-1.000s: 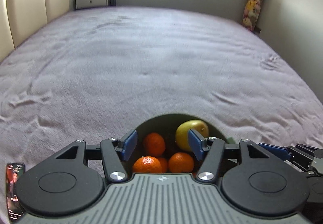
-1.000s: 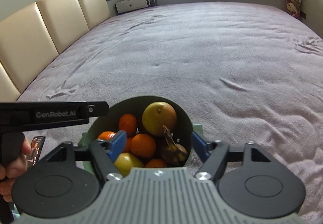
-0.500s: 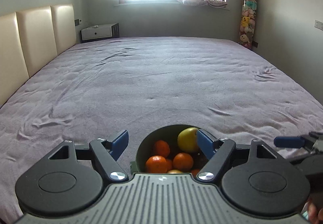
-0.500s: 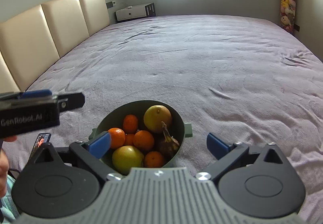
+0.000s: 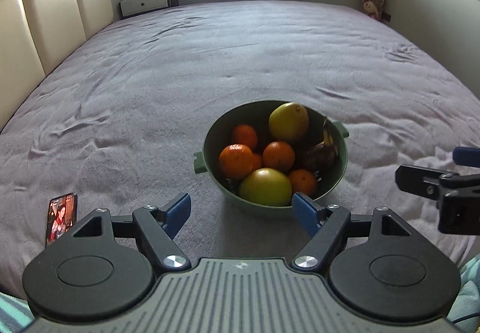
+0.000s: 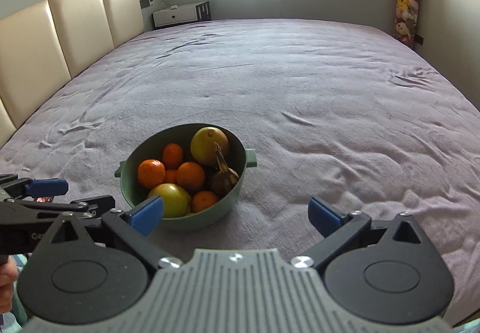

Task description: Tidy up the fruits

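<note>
We note all visible fruit (image 5: 265, 152) lying in the bowl (image 5: 340, 164) on the bed (image 5: 240, 56), none outside it, both the left gripper (image 5: 241, 210) and right gripper (image 6: 235, 213) spread, empty, just short of the bowl, so sorting looks complete or pending.

The bowl's (image 5: 207, 158) near rim sits behind the left gripper's fingers (image 5: 304, 210). The banana (image 5: 325, 149) is half buried under fruit. The right gripper (image 5: 444, 180) runs off the picture's edge. The phone (image 5: 61, 217) screen is too small to read.
</note>
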Action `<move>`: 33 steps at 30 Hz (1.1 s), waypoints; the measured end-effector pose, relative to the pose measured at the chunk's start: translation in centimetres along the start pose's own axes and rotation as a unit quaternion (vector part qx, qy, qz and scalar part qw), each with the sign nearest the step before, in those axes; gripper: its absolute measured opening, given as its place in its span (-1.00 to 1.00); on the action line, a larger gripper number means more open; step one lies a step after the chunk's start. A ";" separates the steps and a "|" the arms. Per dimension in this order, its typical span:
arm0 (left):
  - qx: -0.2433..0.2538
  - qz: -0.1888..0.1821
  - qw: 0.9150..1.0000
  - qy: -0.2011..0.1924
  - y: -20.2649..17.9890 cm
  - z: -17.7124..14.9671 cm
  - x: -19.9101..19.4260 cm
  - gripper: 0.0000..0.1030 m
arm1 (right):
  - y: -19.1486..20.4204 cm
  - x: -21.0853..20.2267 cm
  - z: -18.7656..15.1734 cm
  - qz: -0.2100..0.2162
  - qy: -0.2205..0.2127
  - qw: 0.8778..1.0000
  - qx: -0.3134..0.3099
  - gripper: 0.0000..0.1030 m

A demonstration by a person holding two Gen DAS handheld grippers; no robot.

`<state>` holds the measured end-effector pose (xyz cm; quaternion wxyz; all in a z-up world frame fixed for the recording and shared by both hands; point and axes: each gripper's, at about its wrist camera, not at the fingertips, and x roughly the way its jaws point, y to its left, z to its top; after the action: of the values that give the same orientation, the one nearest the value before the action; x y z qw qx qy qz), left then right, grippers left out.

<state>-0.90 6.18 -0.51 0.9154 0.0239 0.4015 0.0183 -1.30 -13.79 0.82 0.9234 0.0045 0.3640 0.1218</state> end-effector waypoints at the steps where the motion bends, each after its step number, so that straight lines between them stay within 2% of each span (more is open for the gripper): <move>1: 0.000 0.003 1.000 0.001 0.1 -0.1 0.1 0.75 | -0.1 0.2 0.0 -0.001 0.002 1.000 0.000 0.92; 10: -0.006 0.010 0.999 0.035 0.1 -0.5 2.0 0.75 | -0.2 3.2 -1.4 -0.002 0.046 0.999 -0.002 0.92; 19: -0.010 0.003 0.999 0.053 -0.2 -0.4 3.2 0.75 | -0.7 4.9 -1.6 -0.004 0.069 0.998 0.010 0.92; 33: -0.009 0.004 0.999 0.049 -0.2 -0.3 3.2 0.75 | -0.8 4.7 -1.6 -0.004 0.067 0.998 0.011 0.92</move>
<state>1.00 6.16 -3.06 0.8947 0.0162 0.4456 0.0272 1.10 -13.65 -3.59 0.8971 0.0048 0.4268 0.1140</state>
